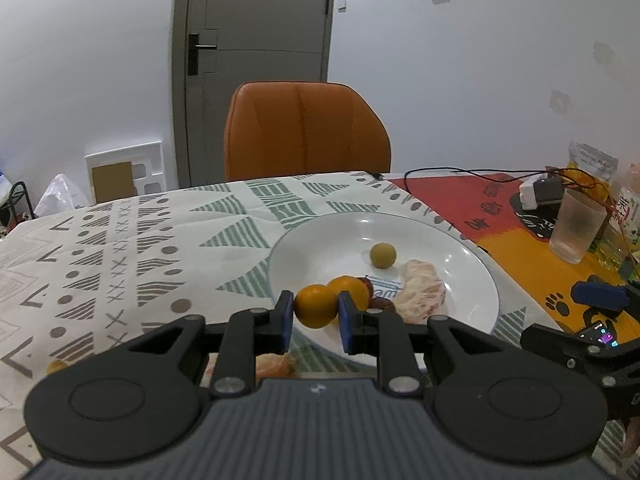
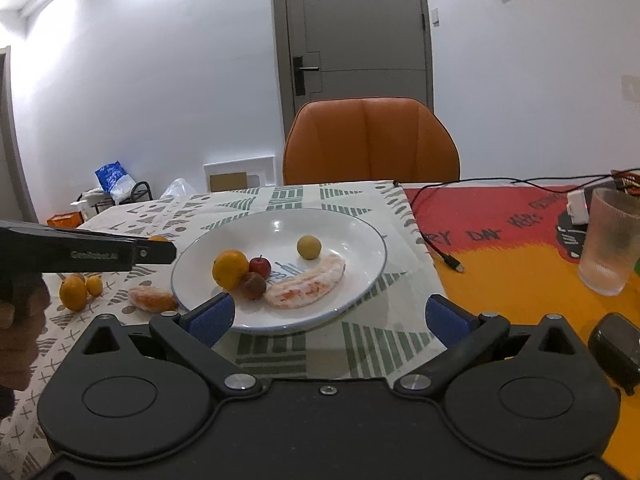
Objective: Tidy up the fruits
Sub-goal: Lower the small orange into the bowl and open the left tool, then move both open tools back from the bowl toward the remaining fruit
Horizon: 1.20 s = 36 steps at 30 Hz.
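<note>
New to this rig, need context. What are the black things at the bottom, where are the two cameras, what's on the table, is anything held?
No robot arm here: a person holds one two-finger gripper in each hand, and each carries a fisheye camera looking along its fingers.

The left wrist view shows the left gripper shut on a small orange, near the rim of the white plate.

The right wrist view shows the right gripper open and empty, short of the plate.

On the plate: another orange, a small red fruit, a brownish fruit, a yellow-green round fruit and a peeled citrus piece. More oranges and a second peeled piece lie on the patterned tablecloth. A frosted cup stands at the right.
</note>
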Available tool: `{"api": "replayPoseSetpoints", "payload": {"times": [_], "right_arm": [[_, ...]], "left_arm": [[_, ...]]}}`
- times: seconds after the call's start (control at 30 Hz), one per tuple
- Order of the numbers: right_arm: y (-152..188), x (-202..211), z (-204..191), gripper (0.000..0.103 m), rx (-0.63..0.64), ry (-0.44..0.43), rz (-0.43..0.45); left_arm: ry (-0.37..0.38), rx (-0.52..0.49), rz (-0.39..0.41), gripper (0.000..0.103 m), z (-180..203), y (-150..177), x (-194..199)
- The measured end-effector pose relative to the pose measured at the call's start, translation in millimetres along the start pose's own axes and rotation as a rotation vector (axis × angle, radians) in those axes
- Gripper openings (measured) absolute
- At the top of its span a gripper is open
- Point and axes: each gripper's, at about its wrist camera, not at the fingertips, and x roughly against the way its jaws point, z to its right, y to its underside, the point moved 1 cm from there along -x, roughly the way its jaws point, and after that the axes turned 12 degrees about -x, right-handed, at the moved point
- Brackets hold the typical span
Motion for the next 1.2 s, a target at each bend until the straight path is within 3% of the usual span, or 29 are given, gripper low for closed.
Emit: {"api": "replayPoseSetpoints", "payload": {"times": [0.73, 0.93, 1.2], "right_arm": [[-1, 6, 8, 0.103, -0.046, -0.061, 0.004], [-2, 4, 4, 0.103, -0.054, -0.073, 0.010], [0, -4, -13, 0.103, -0.033, -0.104, -0.006]], "left_arm": [[0.011, -0.052, -0.024, 0.023, 24, -11, -31], [0.004, -0.045, -0.051, 0.029, 17, -9, -29], [-0.065, -0.020, -0.052, 0.054, -9, 2, -6]]}}
